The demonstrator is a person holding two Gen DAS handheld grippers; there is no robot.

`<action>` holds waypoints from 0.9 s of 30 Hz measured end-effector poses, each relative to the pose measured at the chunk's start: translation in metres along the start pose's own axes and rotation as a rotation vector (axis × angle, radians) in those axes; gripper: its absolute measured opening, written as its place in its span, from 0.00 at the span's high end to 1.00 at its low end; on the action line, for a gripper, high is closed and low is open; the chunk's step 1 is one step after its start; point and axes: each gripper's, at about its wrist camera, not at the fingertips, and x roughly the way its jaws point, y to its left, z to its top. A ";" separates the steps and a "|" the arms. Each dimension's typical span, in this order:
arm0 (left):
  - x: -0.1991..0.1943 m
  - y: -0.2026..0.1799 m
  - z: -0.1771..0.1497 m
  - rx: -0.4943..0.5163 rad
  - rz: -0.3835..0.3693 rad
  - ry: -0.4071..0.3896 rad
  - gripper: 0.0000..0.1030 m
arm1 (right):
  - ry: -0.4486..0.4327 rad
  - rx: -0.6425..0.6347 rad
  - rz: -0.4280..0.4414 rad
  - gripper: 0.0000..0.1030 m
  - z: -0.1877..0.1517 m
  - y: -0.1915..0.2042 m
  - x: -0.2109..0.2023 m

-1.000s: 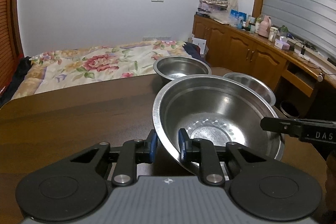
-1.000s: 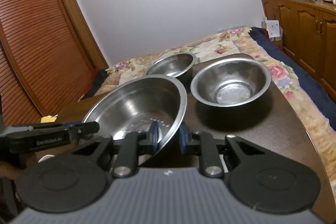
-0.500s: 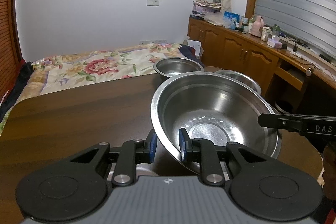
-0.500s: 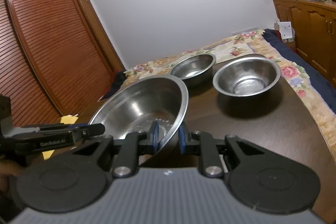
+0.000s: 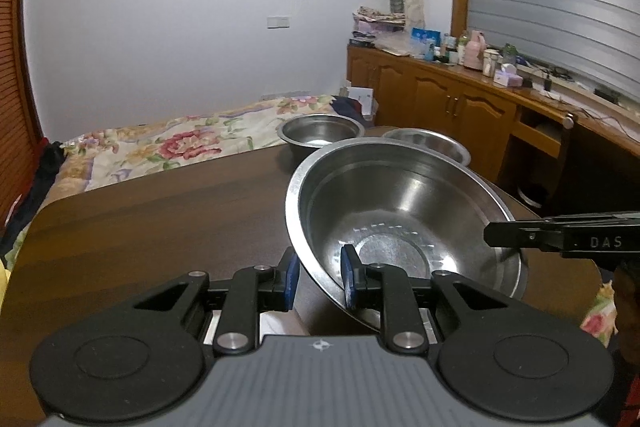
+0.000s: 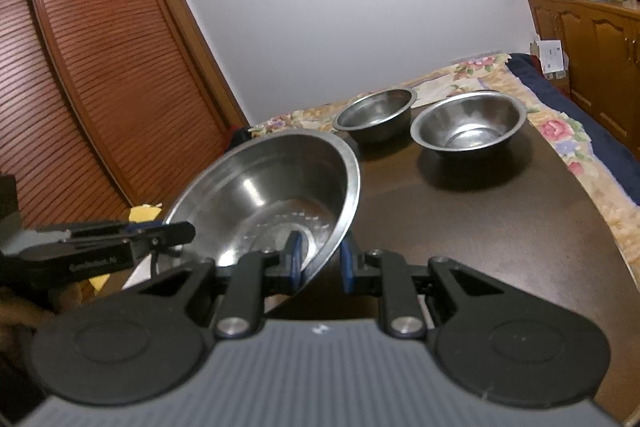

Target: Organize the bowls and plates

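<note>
Large stainless steel bowl (image 5: 404, 223) sits centre-right of the left wrist view, tilted, lifted off the dark wooden bench (image 5: 160, 211), held from two sides. Left gripper (image 5: 318, 277) at bottom centre: its fingers (image 5: 347, 277) are nearly closed on the bowl's near rim, blue pad of one finger inside the bowl, the other outside under the wall, rim passing between them. Right gripper (image 6: 318, 263) at bottom centre of the right wrist view, same grip on the opposite rim: one blue pad inside the bowl, the other outside, narrow gap filled by the bowl wall. In the right wrist view the bowl fills centre-left, tipped up toward the left, and the left gripper's black body comes in from the left edge at the far rim. In the left wrist view the right gripper's black arm, marked "DAS", enters from the right edge at the bowl's right rim. Two smaller steel bowls stand upright on the bench beyond: a deep small bowl (image 6: 376, 115) upper centre, and a wider small bowl (image 6: 468, 125) just beside it to the right, apart from the held bowl. Floral bedspread (image 5: 160, 147) behind the bench, louvered wardrobe door (image 6: 100, 79) at left.
</note>
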 end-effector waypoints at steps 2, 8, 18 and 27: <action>-0.001 -0.001 -0.002 0.001 -0.012 0.005 0.77 | 0.002 0.000 -0.002 0.79 -0.002 -0.001 -0.002; -0.002 -0.005 -0.009 0.009 -0.026 0.020 0.77 | 0.009 -0.001 -0.004 0.78 -0.012 -0.003 -0.009; 0.003 -0.008 -0.023 -0.009 -0.045 0.063 0.76 | 0.025 0.001 -0.008 0.79 -0.018 -0.007 -0.014; 0.000 -0.009 -0.031 -0.015 -0.056 0.085 0.74 | 0.043 0.007 -0.011 0.79 -0.025 -0.011 -0.016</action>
